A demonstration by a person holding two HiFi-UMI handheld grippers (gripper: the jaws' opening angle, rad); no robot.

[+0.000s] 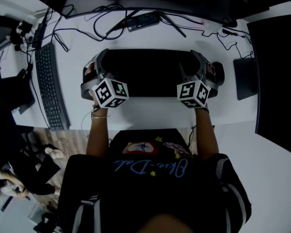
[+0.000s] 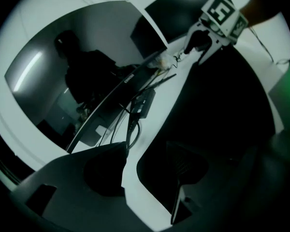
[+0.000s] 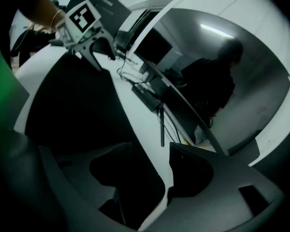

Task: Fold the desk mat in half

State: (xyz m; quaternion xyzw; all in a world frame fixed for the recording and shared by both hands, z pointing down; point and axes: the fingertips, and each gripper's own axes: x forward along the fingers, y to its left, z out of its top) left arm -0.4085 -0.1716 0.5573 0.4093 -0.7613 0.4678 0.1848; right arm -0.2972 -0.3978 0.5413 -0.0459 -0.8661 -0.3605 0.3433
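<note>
- The desk mat (image 1: pixel 150 74) lies flat as a dark rectangle in the middle of the white tabletop (image 1: pixel 150 113), between the two hand-held grippers; whether it is already doubled over I cannot tell, as it is too dark to make out layers.
- The left hand-held gripper (image 2: pixel 144 170) is open and grips nothing; bare tabletop and the mat's rounded corner show between its jaws.
- The right hand-held gripper (image 3: pixel 152 178) is open too; the mat's edge runs between its jaws, but the pads do not press on it.
- Likely risk: with neither end pinned, a springy mat could creep or lift at an edge; nothing holds it down.
- A jaw tip sits close over each end; pulling away at a slant could catch the edge and drag the mat askew.
- If a fresh grip is needed, closing on only part of the thickness would shift one layer and leave the edges unmatched.
- The cables (image 1: pixel 102 21) lie just beyond the far edge, and the keyboard (image 1: pixel 51 86) is near the left end; a push away from the person could run the mat into the cables.
</note>
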